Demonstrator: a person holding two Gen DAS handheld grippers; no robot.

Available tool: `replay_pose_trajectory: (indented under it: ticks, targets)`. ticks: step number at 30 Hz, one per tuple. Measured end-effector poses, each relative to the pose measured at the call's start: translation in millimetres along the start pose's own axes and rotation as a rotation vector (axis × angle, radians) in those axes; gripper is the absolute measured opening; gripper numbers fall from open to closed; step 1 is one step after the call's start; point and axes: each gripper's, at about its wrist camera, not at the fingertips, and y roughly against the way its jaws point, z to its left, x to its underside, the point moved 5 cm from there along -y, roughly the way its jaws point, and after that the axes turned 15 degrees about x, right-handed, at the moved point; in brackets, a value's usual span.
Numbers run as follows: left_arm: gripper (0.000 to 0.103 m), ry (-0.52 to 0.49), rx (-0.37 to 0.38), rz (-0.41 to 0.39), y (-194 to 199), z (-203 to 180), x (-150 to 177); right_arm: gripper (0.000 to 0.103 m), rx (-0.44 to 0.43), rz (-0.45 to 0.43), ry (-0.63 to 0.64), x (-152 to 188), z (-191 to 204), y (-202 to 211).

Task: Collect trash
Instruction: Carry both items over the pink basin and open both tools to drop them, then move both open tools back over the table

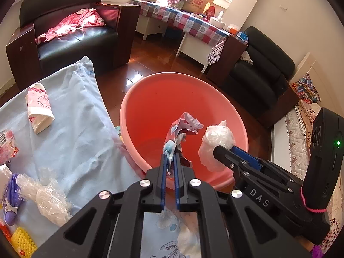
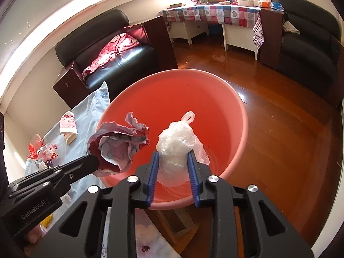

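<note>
A pink plastic basin (image 1: 150,99) stands on a stool beside the blue-covered surface. My left gripper (image 1: 171,155) is shut on a crumpled red, blue and white wrapper (image 1: 182,126), which it holds above the basin's near side. To its right, my right gripper (image 1: 223,148) holds a wad of clear plastic bag (image 1: 215,142) over the basin. In the right wrist view the plastic bag (image 2: 176,142) fills the gap between the blue pads of my right gripper (image 2: 173,157), above the basin (image 2: 182,94). The wrapper (image 2: 120,146) hangs from my left gripper (image 2: 94,161) at the left.
A light blue cloth (image 1: 71,116) bears a pink paper cup (image 1: 39,105), clear plastic wads (image 1: 49,197), a purple item (image 1: 11,195) and red wrappers (image 1: 6,146). Black armchairs (image 1: 71,36) (image 1: 258,68), a checked-cloth table (image 1: 189,21) and wooden floor (image 2: 279,129) lie beyond.
</note>
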Motion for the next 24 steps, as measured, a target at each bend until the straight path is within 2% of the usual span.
replay_pose_trajectory:
  ticks: [4,6,7,13,15,24]
  targets:
    - [0.015,0.003,-0.006,-0.004,1,1,1,0.038,-0.001,-0.005,-0.005,-1,0,1]
    - [0.031,0.006,-0.012,-0.014,4,2,2,0.041,-0.002,-0.005,-0.005,0,0,1]
    - [0.033,0.007,-0.013,-0.024,6,2,1,0.041,-0.001,-0.006,-0.005,0,0,1]
    - [0.038,-0.008,-0.021,-0.057,19,-1,0,0.041,-0.004,-0.015,0.011,1,5,6]
    - [0.042,-0.008,-0.024,-0.063,24,-1,1,0.041,-0.008,-0.023,0.02,2,8,9]
    - [0.043,-0.012,-0.054,-0.115,49,2,9,0.041,-0.026,-0.058,0.056,8,22,23]
